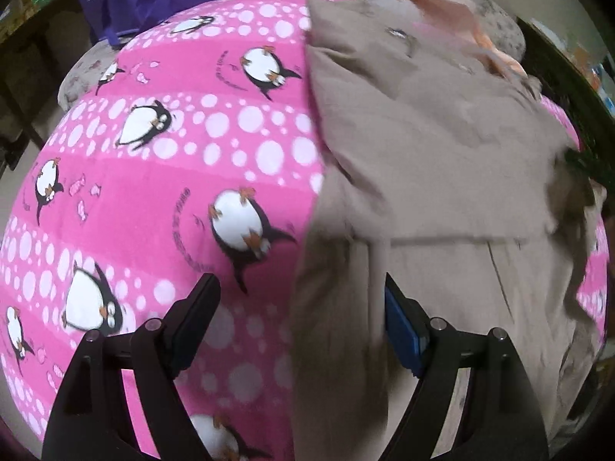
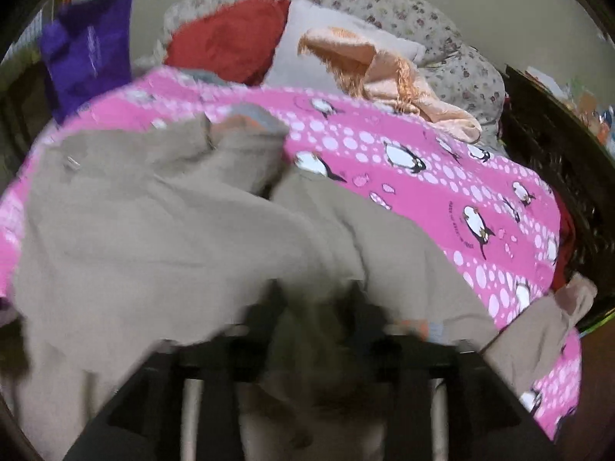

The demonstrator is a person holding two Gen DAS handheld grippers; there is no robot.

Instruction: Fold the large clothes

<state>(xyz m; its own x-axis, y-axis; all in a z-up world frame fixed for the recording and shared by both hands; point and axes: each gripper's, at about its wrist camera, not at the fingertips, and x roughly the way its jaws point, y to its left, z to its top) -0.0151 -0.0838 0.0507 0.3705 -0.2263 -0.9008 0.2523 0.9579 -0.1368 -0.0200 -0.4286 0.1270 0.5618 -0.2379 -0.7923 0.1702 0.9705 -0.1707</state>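
- Beige garment [image 1: 423,176]: matt woven cloth, creased.
- Pink penguin blanket [image 1: 161,176]: soft, fleecy cloth, matt.
- Left gripper [image 1: 301,296] fingers [image 1: 192,307]: black plastic, faint sheen.
- Peach cloth [image 2: 388,77]: fringed, slightly shiny.

A taupe garment [image 2: 153,230] lies rumpled on a pink penguin blanket [image 2: 442,199]; the blurred right gripper [image 2: 319,307] has taupe cloth bunched between its jaws.
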